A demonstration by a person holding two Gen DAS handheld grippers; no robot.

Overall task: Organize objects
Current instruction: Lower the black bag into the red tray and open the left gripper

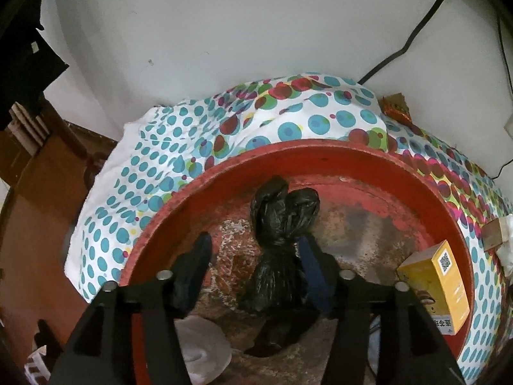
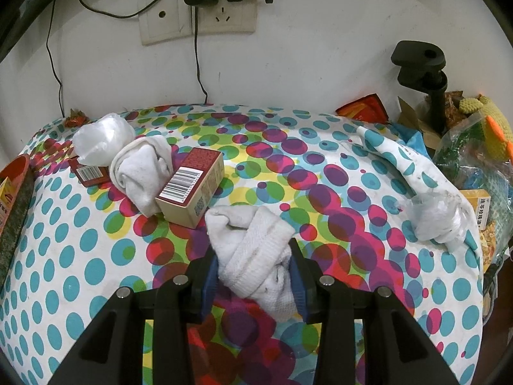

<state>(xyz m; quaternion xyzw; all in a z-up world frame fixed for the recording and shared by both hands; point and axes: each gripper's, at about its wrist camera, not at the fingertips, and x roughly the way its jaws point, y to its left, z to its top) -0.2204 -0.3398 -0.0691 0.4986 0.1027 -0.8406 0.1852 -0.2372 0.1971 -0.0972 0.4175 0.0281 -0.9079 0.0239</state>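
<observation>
Black finger mounts of the left gripper [image 1: 253,256] fill the bottom of the left wrist view; its jaws stand partly apart over the red basin [image 1: 320,154]. Between them lies a knotted black plastic bag [image 1: 279,224], resting on the basin's worn floor. The bag lies against the right pad, while a clear gap separates it from the left pad, so nothing is gripped. A yellow box [image 1: 445,285] leans against the basin's right wall, and a white bundle [image 1: 205,349] lies at the near left of the floor, partly hidden by the mount. Bare floor remains to the right of the bag and toward the far wall. The basin's rim meets the dotted cloth [image 1: 160,173] on its far and left sides; beyond the cloth's left edge the surface drops away to brown wood.

In the right wrist view, the right gripper [image 2: 253,276] has its blue pads closed on a rolled white sock [image 2: 256,256] lying on the cloth. Just beyond it stands a red-and-tan box [image 2: 192,189], touching a second white sock [image 2: 141,173]; a clear plastic bag [image 2: 102,141] and a flat red box [image 2: 88,171] lie behind these. Open cloth extends to the centre and right, as far as another crumpled clear bag [image 2: 433,218] near the right edge.
</observation>
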